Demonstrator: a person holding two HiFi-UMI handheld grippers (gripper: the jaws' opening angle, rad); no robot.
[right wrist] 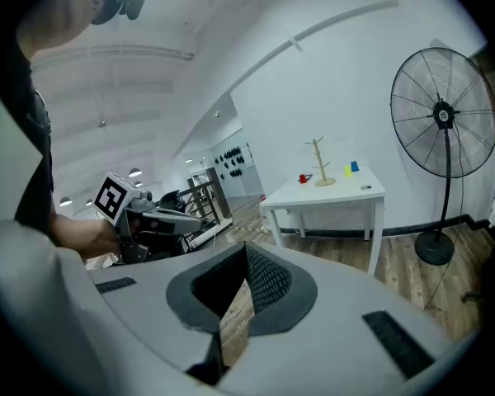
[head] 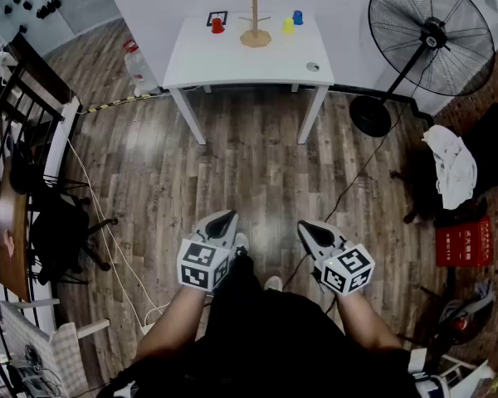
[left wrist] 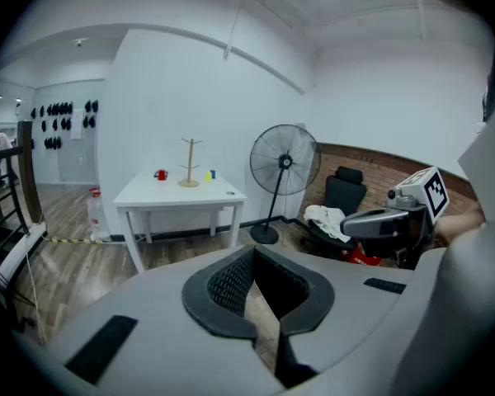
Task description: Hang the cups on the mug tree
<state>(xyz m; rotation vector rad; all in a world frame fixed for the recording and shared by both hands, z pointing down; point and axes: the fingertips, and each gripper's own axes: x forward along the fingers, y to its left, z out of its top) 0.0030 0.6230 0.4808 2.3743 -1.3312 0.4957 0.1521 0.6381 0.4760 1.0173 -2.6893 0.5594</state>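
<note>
A wooden mug tree [head: 254, 15] stands bare on a white table [head: 249, 63] far ahead of me. A red cup [head: 217, 26] sits left of it; a yellow cup [head: 288, 25] and a blue cup [head: 297, 16] sit to its right. In the left gripper view the tree [left wrist: 190, 167] and the red cup [left wrist: 161, 174] look small and distant. The right gripper view shows the tree [right wrist: 318, 165] and the yellow cup [right wrist: 347, 170] the same way. My left gripper [head: 224, 219] and right gripper [head: 305, 229] are held close to my body, both shut and empty.
A big standing fan [head: 432, 31] is right of the table, its cable trailing over the wood floor. A white cloth [head: 452, 168] on a dark seat and a red box [head: 465, 243] lie at the right. A water bottle [head: 137, 60] stands by the table's left leg, and a dark chair [head: 58, 230] is at the left.
</note>
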